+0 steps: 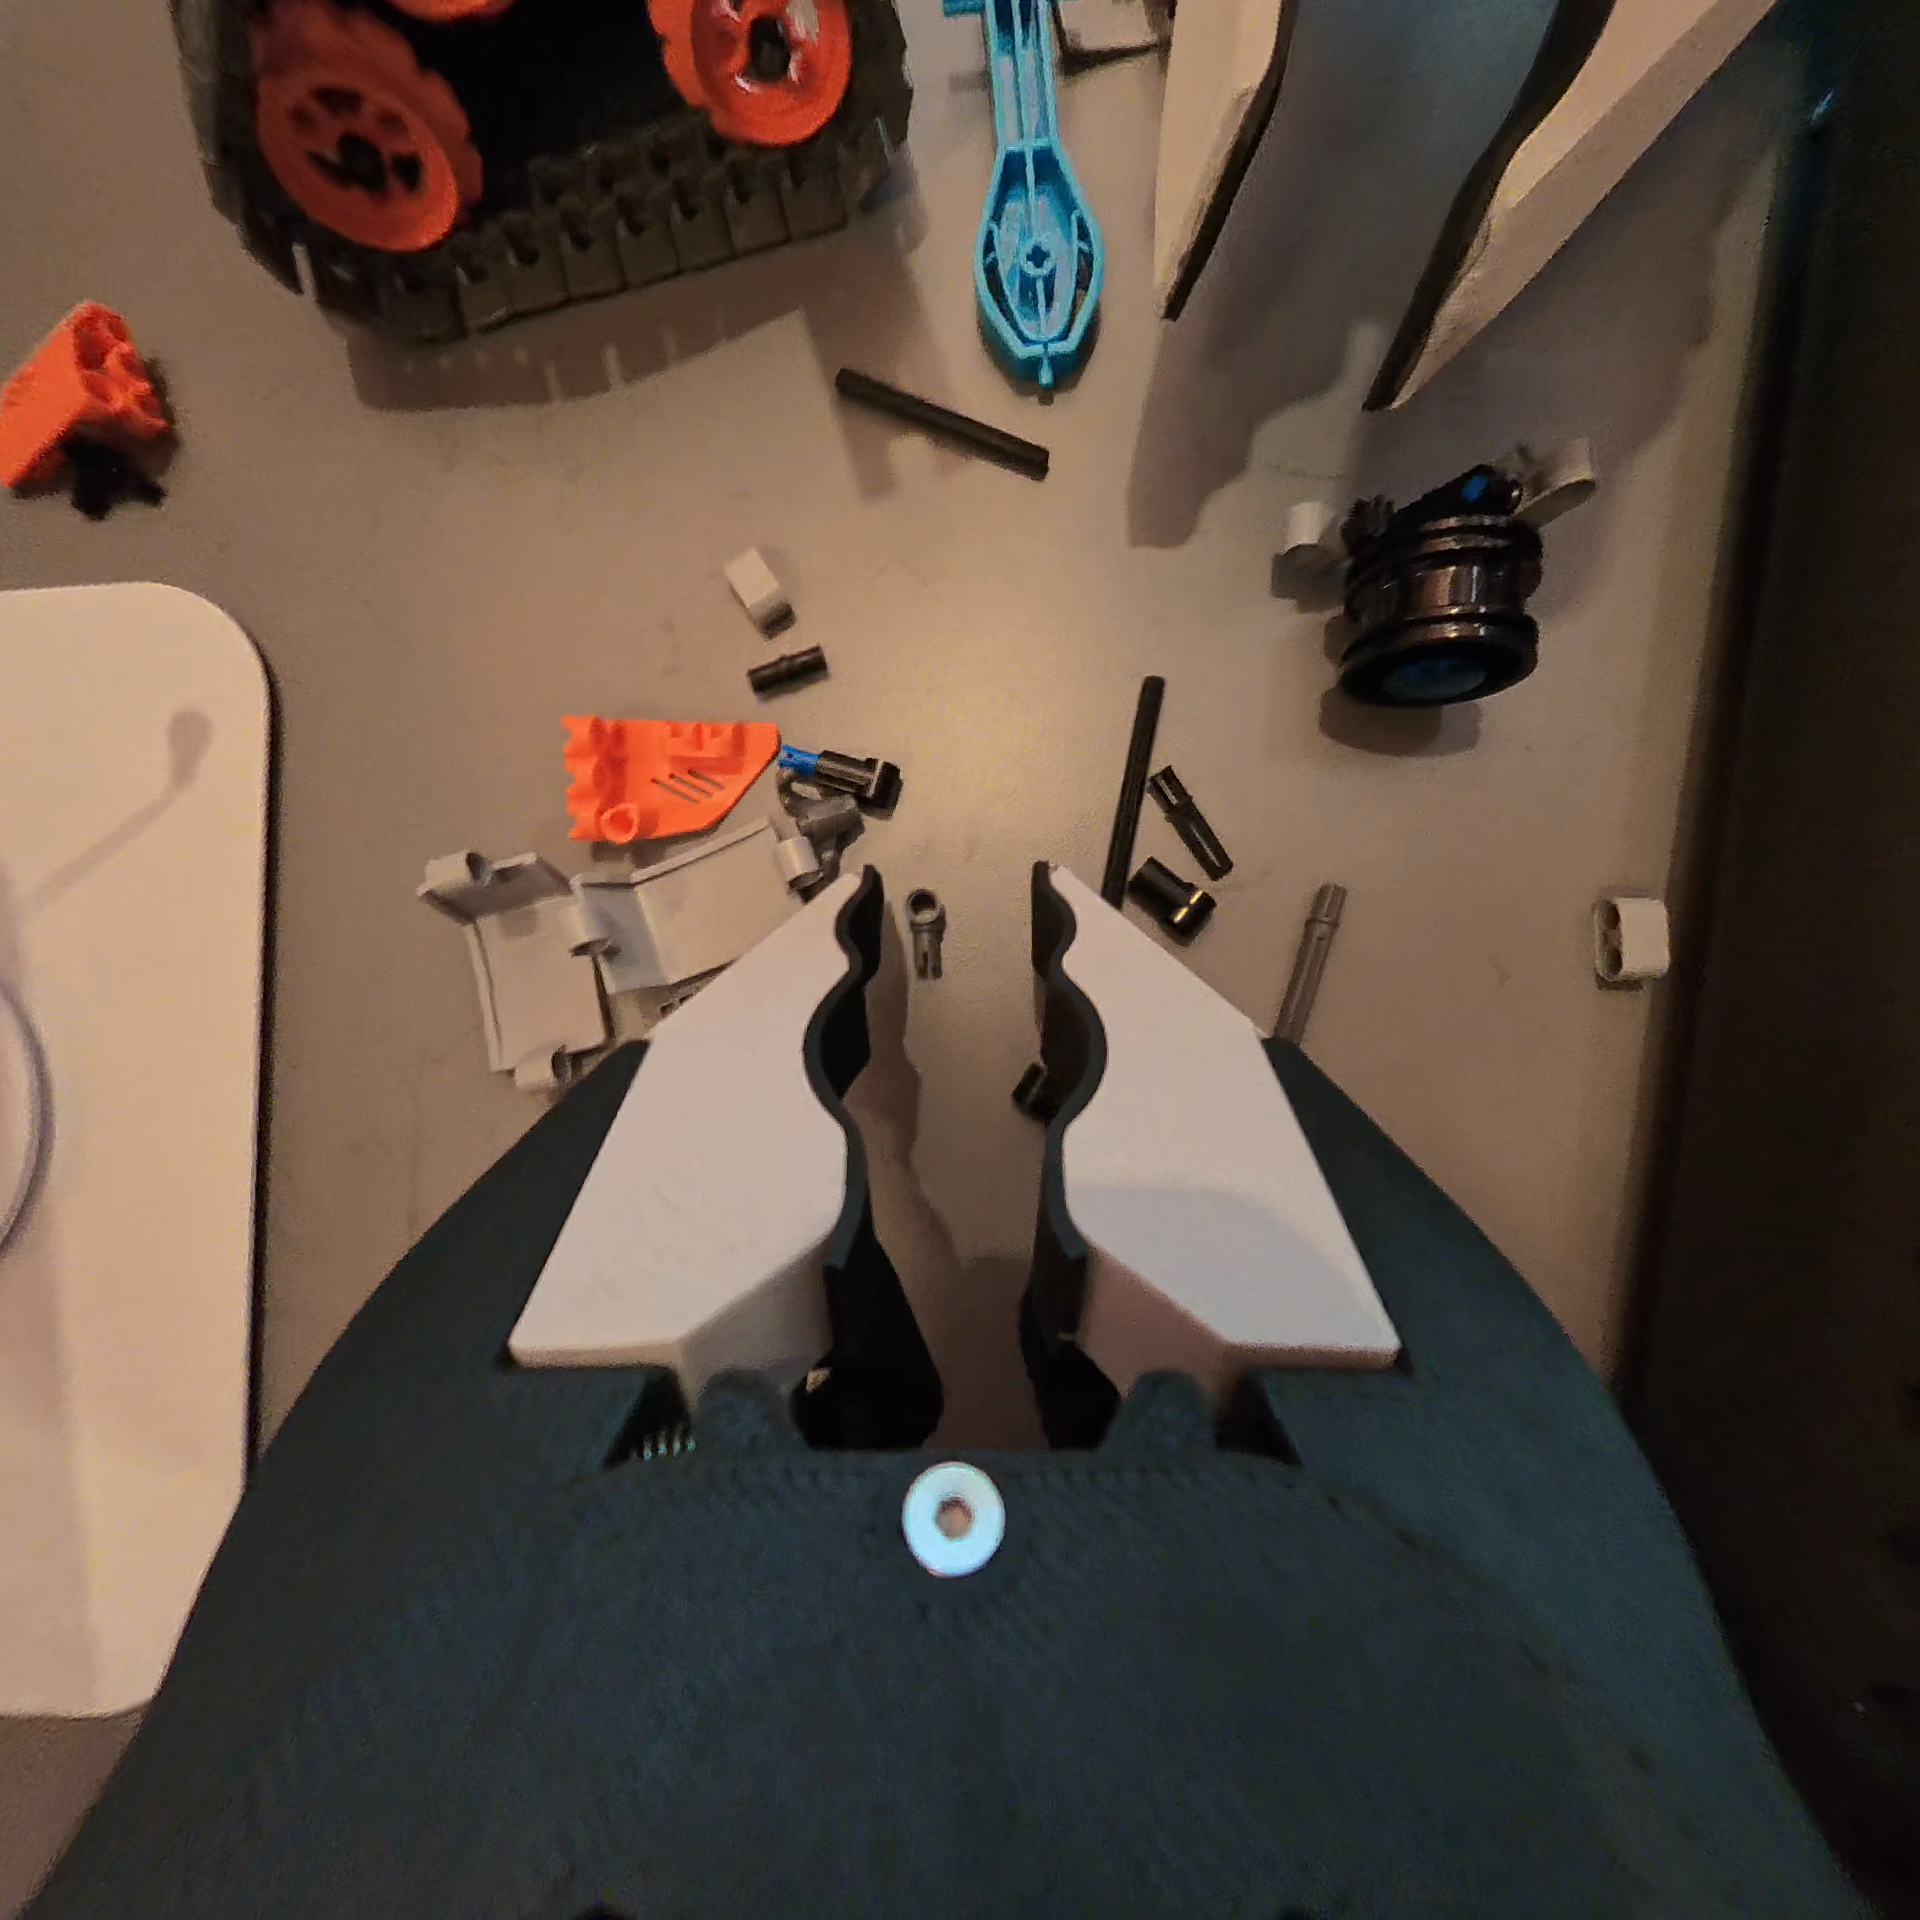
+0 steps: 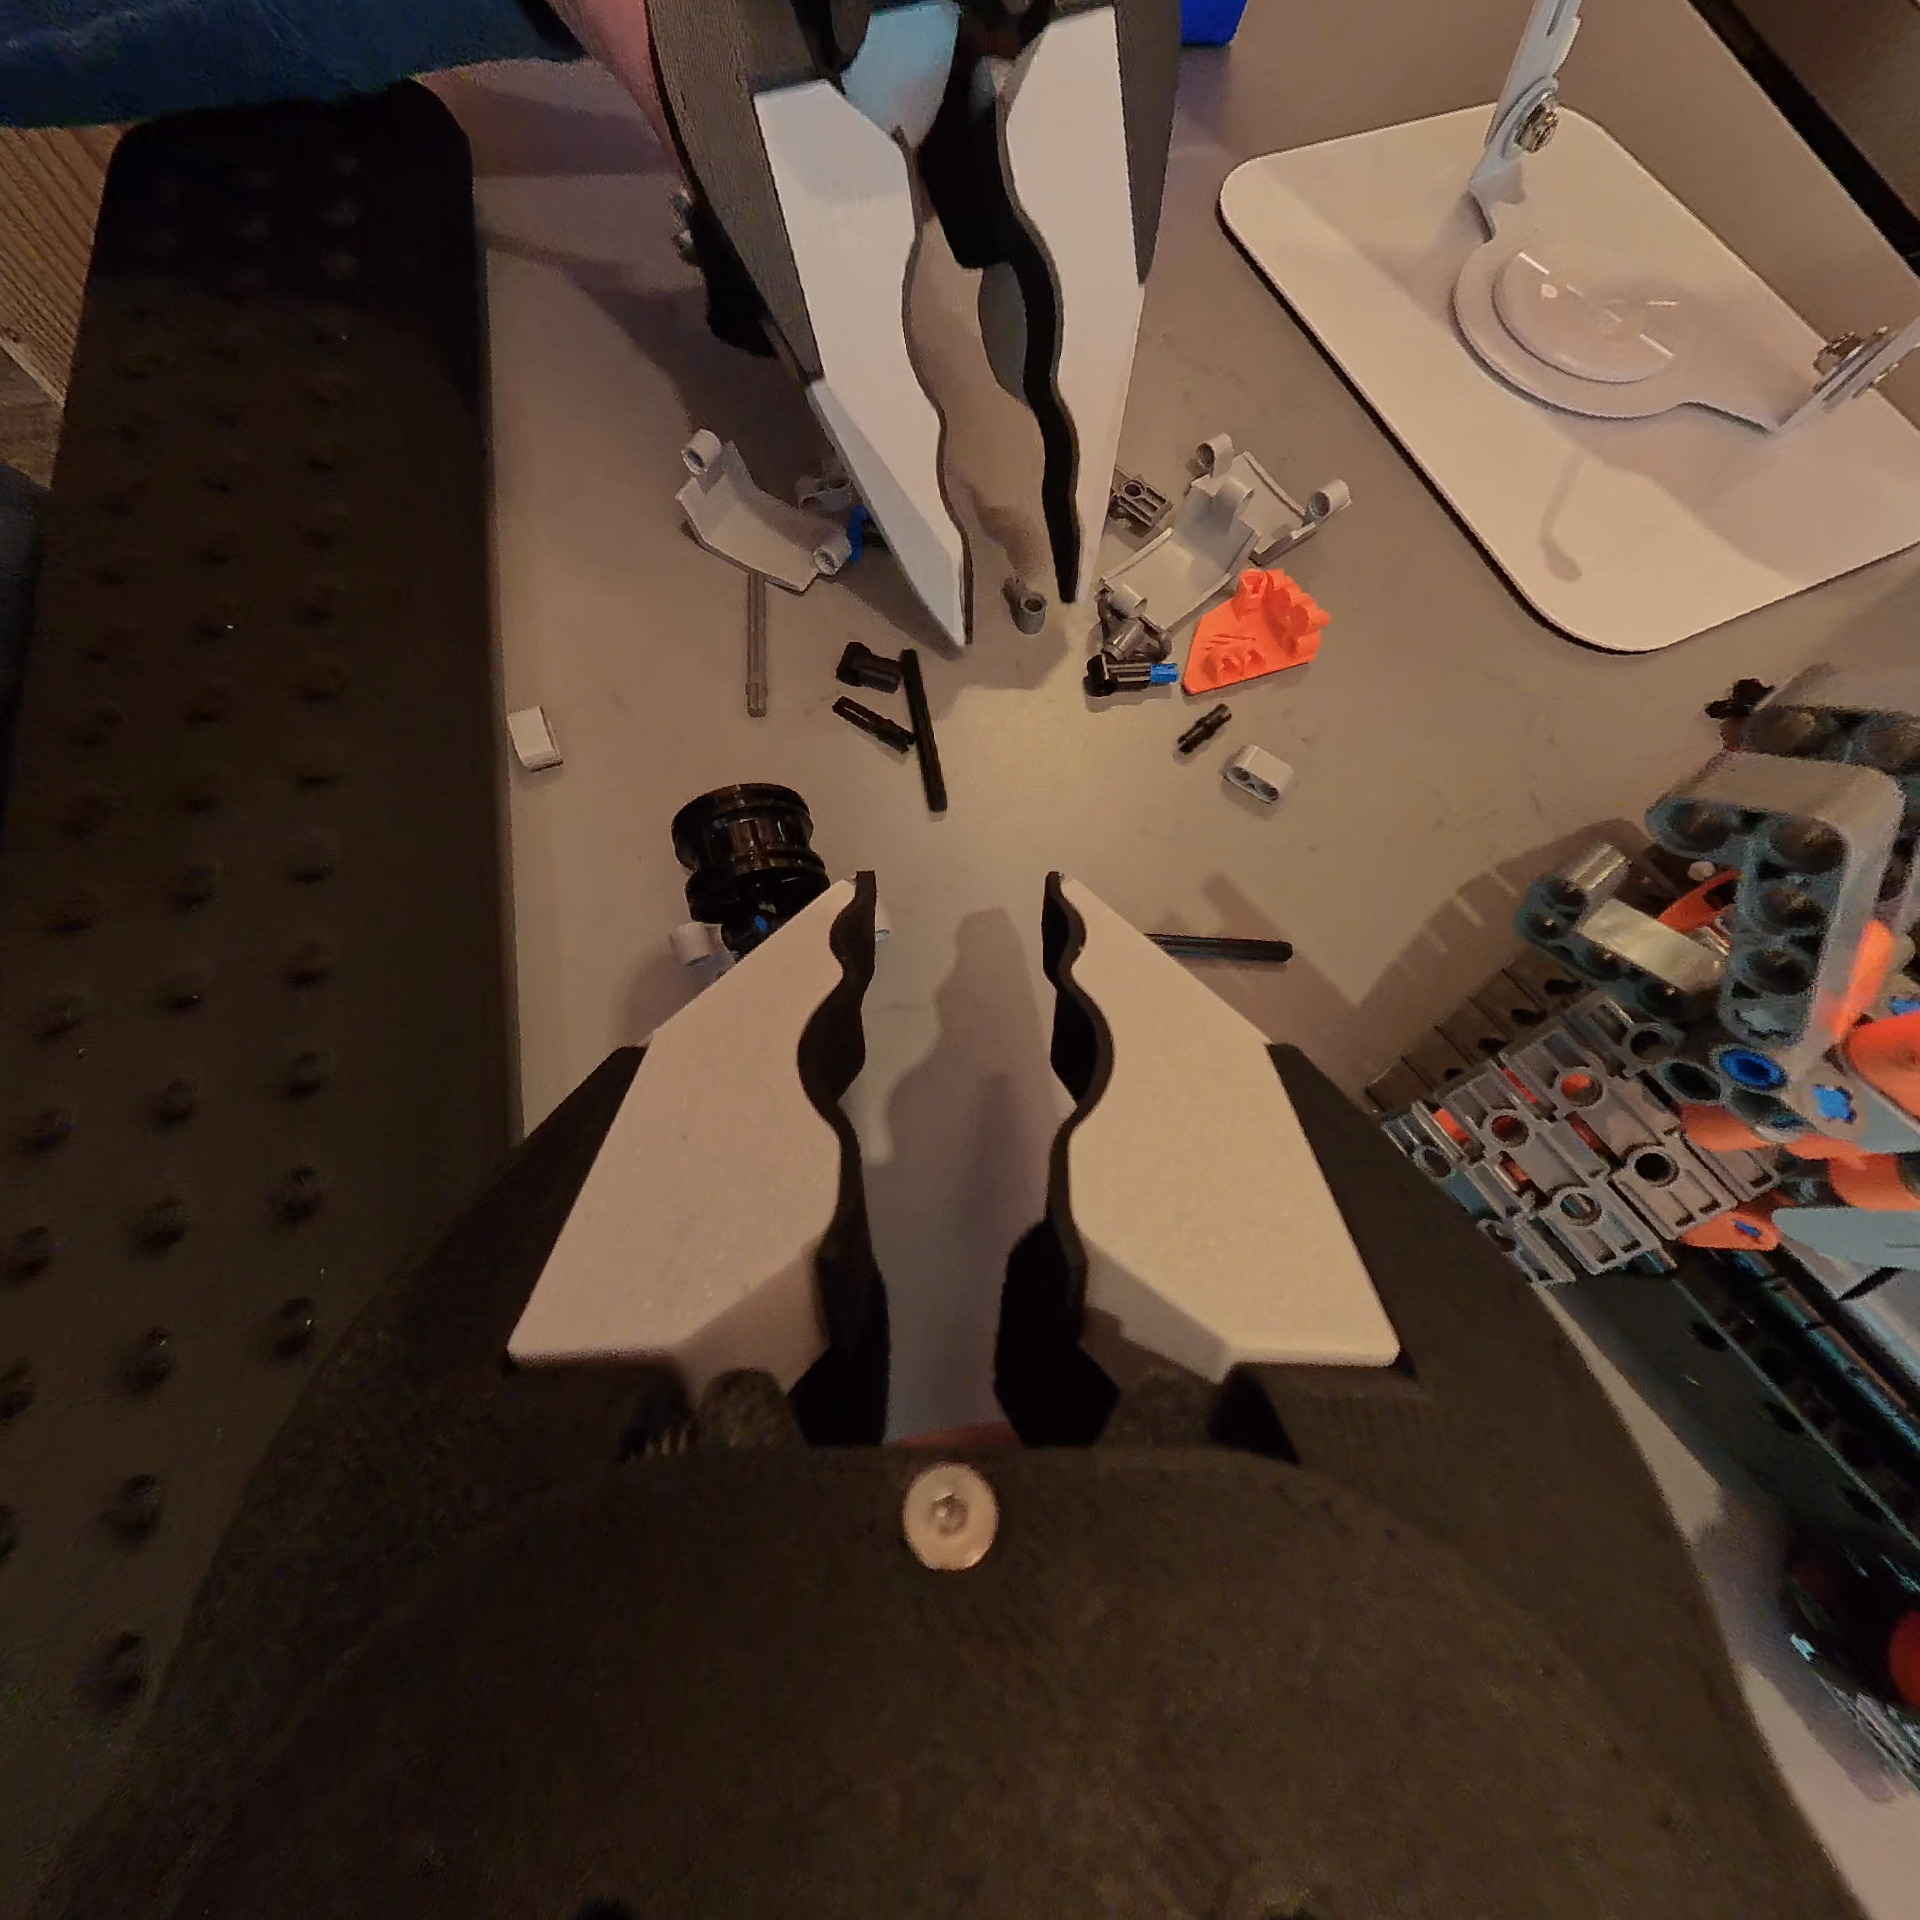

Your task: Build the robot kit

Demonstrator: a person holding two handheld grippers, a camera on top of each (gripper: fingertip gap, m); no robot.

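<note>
Left gripper (image 1: 956,883) low over the grey tabletop (image 1: 520,582), jaws apart and holding nothing; small grey plastic pin connector (image 1: 924,930) lying on the tabletop between the fingertips, just beside the left one. Pale grey curved plastic panel (image 1: 582,935) and flat orange plastic wedge piece (image 1: 665,774) near, left of the tips; thin black plastic axle rod (image 1: 1132,790) and short black pins (image 1: 1190,821) to the right. Black ribbed wheel hub (image 1: 1434,603) further right, tracked vehicle with orange wheels (image 1: 520,156) and light blue plastic paddle-shaped tool (image 1: 1034,239) beyond.

Right gripper (image 2: 961,883) facing the left one, jaws likewise apart and empty, over bare tabletop. Black ribbed wheel hub (image 2: 748,847) just beside its left fingertip; second black axle rod (image 2: 1221,948) near the right fingertip. White rounded stand base (image 2: 1455,416) well apart, upper right; black studded mat (image 2: 260,727) along the left.
</note>
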